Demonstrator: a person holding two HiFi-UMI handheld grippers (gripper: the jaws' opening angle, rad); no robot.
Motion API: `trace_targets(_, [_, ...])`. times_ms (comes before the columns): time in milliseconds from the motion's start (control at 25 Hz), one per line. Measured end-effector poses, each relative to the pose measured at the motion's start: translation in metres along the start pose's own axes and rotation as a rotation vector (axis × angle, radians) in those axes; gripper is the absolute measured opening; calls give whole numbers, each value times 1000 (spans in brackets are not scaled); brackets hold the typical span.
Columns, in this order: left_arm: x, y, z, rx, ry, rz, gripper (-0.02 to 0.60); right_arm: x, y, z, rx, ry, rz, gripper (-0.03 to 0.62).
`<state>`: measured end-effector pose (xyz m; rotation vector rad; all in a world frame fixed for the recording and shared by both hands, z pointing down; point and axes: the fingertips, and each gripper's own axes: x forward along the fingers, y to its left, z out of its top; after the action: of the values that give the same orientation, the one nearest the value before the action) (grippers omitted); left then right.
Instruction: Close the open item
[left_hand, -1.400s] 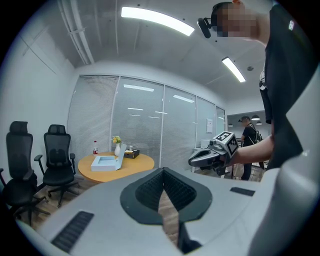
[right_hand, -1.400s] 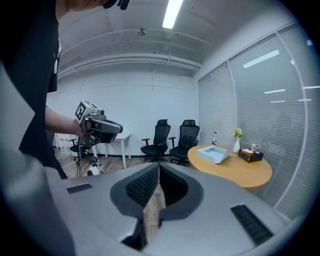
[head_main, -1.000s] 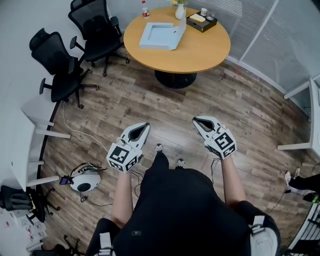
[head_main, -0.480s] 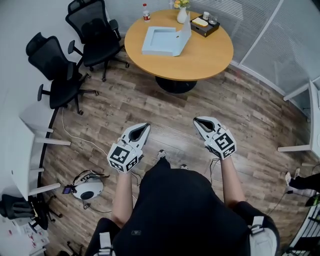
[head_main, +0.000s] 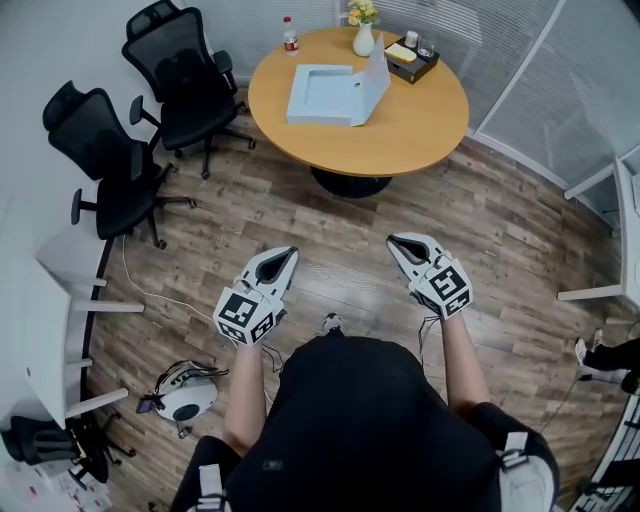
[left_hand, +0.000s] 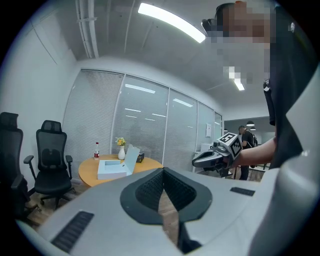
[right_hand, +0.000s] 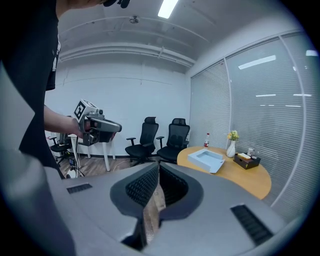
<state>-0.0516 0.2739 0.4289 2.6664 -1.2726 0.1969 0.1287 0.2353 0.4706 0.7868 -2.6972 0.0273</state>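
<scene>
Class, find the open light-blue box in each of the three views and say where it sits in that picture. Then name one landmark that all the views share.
Head view: the light-blue box is at top centre on the round table, lid raised on its right.
Left gripper view: the box is left of centre.
Right gripper view: the box is right of centre.
Shared landmark: the white vase of yellow flowers.

no words, brand names or numbers can be read anywhere. the cube (head_main: 247, 314) on the left gripper (head_main: 288, 252) and the one on the right gripper (head_main: 393, 241) carry only black-and-white square patterns, no letters. the bottle (head_main: 290, 36) on the round table (head_main: 415, 120) has a red label, too small to read. a white sheet (left_hand: 207, 130) on the glass wall (left_hand: 145, 125) shows no legible print.
</scene>
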Motion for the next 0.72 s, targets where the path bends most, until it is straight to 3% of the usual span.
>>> trace_targets(280, [-1, 31, -1, 1, 12, -45, 5, 22, 2, 3, 23, 15, -49, 8])
trace_targets(720, [-2, 61, -5, -19, 22, -40, 5, 44, -6, 2, 34, 45, -62, 8])
